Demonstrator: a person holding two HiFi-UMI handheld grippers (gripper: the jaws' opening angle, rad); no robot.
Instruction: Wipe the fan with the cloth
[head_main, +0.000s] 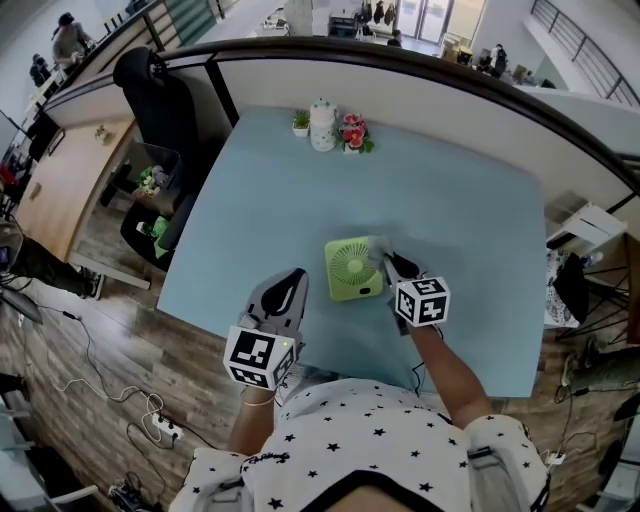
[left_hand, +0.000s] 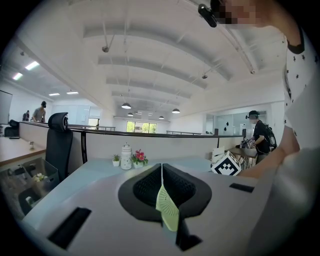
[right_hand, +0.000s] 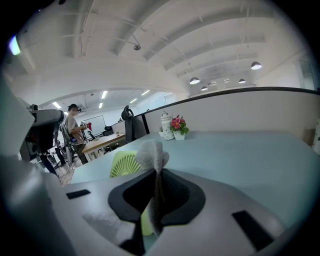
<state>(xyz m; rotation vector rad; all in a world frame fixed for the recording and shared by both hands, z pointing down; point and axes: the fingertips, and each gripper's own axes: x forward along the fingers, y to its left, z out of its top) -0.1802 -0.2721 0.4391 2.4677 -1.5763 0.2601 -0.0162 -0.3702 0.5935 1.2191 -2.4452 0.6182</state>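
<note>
Fan count: one small square green plastic fan (head_main: 353, 268), lying face-up near the front of the pale blue table (head_main: 460, 200). There's one grey fuzzy cloth (right_hand: 150, 154), pinched tight in the right gripper (head_main: 392, 262) at the fan's right edge. The left gripper (head_main: 293, 282) sits just left of the fan, not touching it, fingers pressed together. At the back there's one white jar (head_main: 322, 125).
</note>
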